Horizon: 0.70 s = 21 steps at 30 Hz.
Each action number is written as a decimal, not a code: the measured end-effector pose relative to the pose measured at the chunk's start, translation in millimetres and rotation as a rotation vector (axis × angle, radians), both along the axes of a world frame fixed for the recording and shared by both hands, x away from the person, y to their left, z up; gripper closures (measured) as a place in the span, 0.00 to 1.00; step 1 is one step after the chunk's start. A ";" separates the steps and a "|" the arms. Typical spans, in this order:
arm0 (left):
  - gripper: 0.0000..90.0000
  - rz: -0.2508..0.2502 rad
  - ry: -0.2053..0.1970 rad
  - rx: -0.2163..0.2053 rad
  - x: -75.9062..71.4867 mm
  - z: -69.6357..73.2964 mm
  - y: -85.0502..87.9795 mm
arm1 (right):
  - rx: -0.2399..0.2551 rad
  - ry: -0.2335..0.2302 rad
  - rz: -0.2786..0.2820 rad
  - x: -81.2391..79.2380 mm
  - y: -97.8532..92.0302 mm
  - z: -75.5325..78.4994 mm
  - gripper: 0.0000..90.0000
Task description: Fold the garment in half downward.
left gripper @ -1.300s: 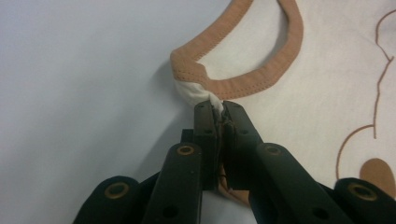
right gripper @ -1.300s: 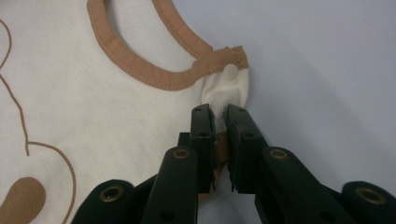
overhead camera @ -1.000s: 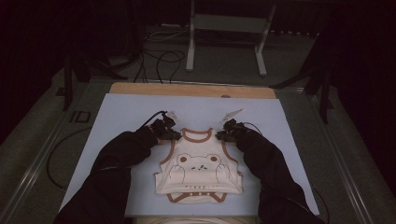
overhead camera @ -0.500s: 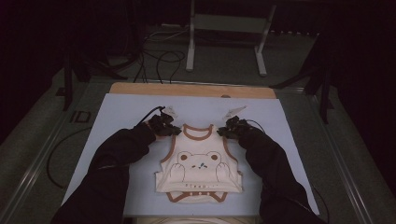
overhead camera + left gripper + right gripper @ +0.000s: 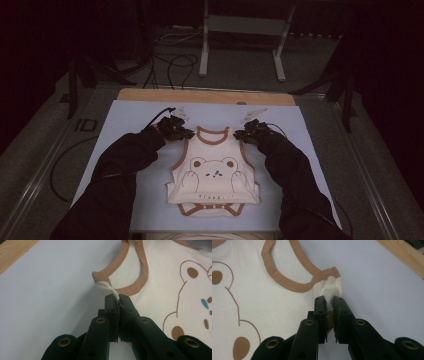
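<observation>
- A cream bodysuit (image 5: 214,172) with brown trim and a bear print lies flat near the middle of a pale blue mat (image 5: 125,115), neck toward 12 o'clock, snap end toward 6 o'clock
- Its left shoulder strap (image 5: 106,285) is bunched and twisted where the left gripper (image 5: 118,298) pinches it; the jaws are closed on the fabric, with white cloth poking out between the tips
- In the high view the left gripper (image 5: 176,129) sits at about 10 o'clock from the bear print, touching the strap's end
- The right shoulder strap (image 5: 329,282), which bears a small white snap, is clamped in the right gripper (image 5: 330,298); its jaws are pressed on a fold of cloth
- In the high view the right gripper (image 5: 252,132) lies at about 2 o'clock from the bear print, at the other strap's end
- Dark sleeves (image 5: 120,170) run from both grippers back toward 6 o'clock, flanking the bodysuit
- The mat rests on a table with a bare wooden edge (image 5: 205,96) showing at 12 o'clock
- Beyond that edge, at 12 o'clock, a white stand (image 5: 242,45) and loose black cables (image 5: 170,62) sit on the floor
</observation>
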<state>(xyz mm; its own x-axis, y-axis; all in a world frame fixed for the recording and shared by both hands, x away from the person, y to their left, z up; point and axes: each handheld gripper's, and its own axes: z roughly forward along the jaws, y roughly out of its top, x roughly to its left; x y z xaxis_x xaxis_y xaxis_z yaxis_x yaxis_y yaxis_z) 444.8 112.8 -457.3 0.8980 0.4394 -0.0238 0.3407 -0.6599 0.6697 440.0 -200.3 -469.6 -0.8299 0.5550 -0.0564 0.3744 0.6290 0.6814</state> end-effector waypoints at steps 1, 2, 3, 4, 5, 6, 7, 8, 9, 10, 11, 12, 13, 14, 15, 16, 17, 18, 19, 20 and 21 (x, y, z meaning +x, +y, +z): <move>0.97 -0.001 -0.004 -0.002 0.2 2.7 0.4 | 0.003 -0.004 0.003 0.4 -0.3 1.0 0.91; 0.97 0.001 -0.005 -0.006 -0.1 4.1 0.3 | 0.000 -0.006 0.000 0.6 -0.5 3.2 0.91; 0.97 0.004 -0.014 -0.012 -0.2 6.5 0.6 | 0.000 -0.012 0.002 1.1 -0.6 4.0 0.91; 0.97 0.003 -0.012 -0.013 0.1 8.1 1.0 | -0.003 -0.018 -0.001 1.7 -0.7 5.8 0.91; 0.97 0.004 -0.019 -0.015 -0.1 10.1 1.2 | 0.000 -0.010 -0.006 1.6 -0.7 7.2 0.91; 0.97 0.005 -0.022 -0.016 -0.2 11.3 1.3 | 0.000 -0.017 -0.005 2.4 -1.0 8.5 0.91; 0.97 0.003 -0.024 -0.018 -0.3 13.1 1.5 | -0.002 -0.021 -0.007 2.9 -1.1 9.6 0.91; 0.97 0.003 -0.029 -0.016 -0.1 14.3 1.8 | -0.002 -0.022 -0.008 3.4 -1.0 11.6 0.91; 0.97 0.007 -0.030 -0.020 0.0 15.7 2.1 | -0.002 -0.028 -0.008 3.9 -0.8 12.6 0.91; 0.97 0.007 -0.033 -0.019 -0.1 16.3 2.1 | 0.001 -0.031 -0.010 4.3 -0.6 14.8 0.91; 0.97 0.010 -0.037 -0.018 0.0 17.9 2.2 | 0.003 -0.037 -0.010 4.5 -0.4 16.2 0.91; 0.97 0.010 -0.038 -0.017 0.1 19.1 2.5 | 0.006 -0.044 -0.009 4.9 -0.1 18.8 0.91; 0.97 0.009 -0.046 -0.008 0.3 21.0 2.6 | 0.004 -0.048 -0.008 5.2 -0.1 20.5 0.91; 0.97 0.013 -0.054 -0.004 0.2 22.2 2.6 | 0.003 -0.056 -0.011 5.6 0.3 23.0 0.91; 0.97 0.013 -0.056 -0.013 0.7 24.2 3.1 | 0.003 -0.061 -0.010 5.9 0.4 24.5 0.91; 0.97 0.017 -0.058 -0.012 0.4 25.4 2.8 | 0.004 -0.066 -0.014 6.1 0.5 26.5 0.91; 0.97 0.019 -0.066 -0.007 0.3 27.5 2.3 | 0.004 -0.069 -0.014 6.3 0.5 27.8 0.91; 0.97 0.014 -0.070 -0.005 0.4 28.9 2.3 | 0.007 -0.071 -0.014 6.3 0.8 29.7 0.91; 0.97 0.011 -0.073 -0.007 0.5 31.5 2.1 | 0.004 -0.075 -0.014 6.5 0.8 30.7 0.91; 0.97 0.012 -0.076 -0.009 0.6 32.9 1.9 | -0.001 -0.081 -0.015 6.9 0.9 32.5 0.91; 0.97 0.012 -0.078 -0.011 0.6 35.2 1.3 | -0.001 -0.081 -0.016 7.0 0.8 33.7 0.91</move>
<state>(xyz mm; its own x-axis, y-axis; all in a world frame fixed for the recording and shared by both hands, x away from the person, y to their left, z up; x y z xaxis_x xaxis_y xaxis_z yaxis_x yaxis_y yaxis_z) 445.4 114.2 -422.1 0.8919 0.4504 0.0409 0.2953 -0.6484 0.7017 447.0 -199.5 -435.9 -0.8134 0.5684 -0.1238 0.3279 0.6238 0.7095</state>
